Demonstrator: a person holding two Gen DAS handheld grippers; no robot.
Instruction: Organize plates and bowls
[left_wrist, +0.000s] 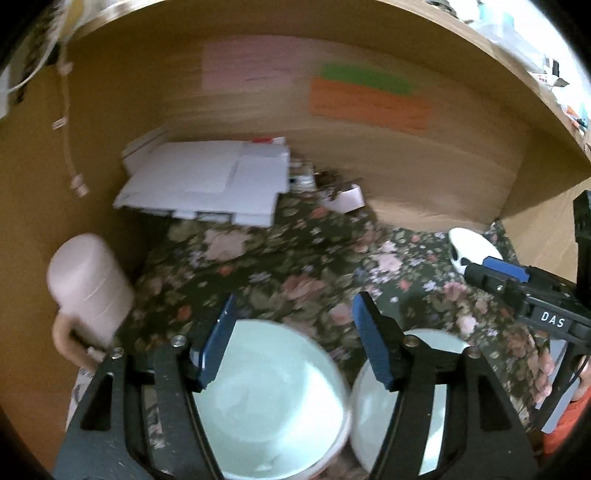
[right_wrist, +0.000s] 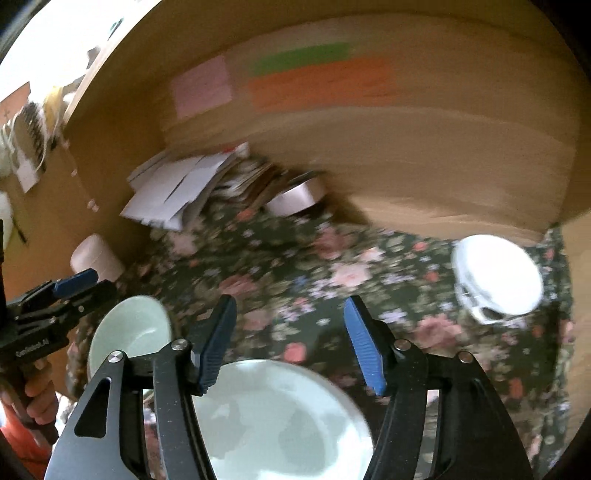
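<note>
**Pale green crockery under both grippers, nothing gripped**

Floral cloth covers the work surface inside a wooden alcove. Your left gripper hangs over a pale green bowl with its tongs spread apart; the bowl's far rim lies between them, and no contact is visible. Just to the right of that bowl, close enough that the rims may touch, sits a second pale green dish, partly hidden by the right-hand finger.

Your right gripper is also wide apart and holds nothing. It is poised above a pale green plate, fingers short of the plate's far edge. A white bowl stands well apart, at the far right by the alcove wall.

Both views are smeared, so exact clearances cannot be read.

Risks, as judged from this position:
- The two green pieces sit very near each other. Closing the left tongs on the bowl's rim could catch or knock its neighbour.
- Glazed rims look slippery; a shallow one-sided pinch may let a piece tilt and drop.
- The cloth may drag or bunch if a dish is slid rather than lifted.
- Your two grippers work close together; crossing paths could cause a collision.
- A pink mug at the left and papers at the back limit room for placement.
</note>
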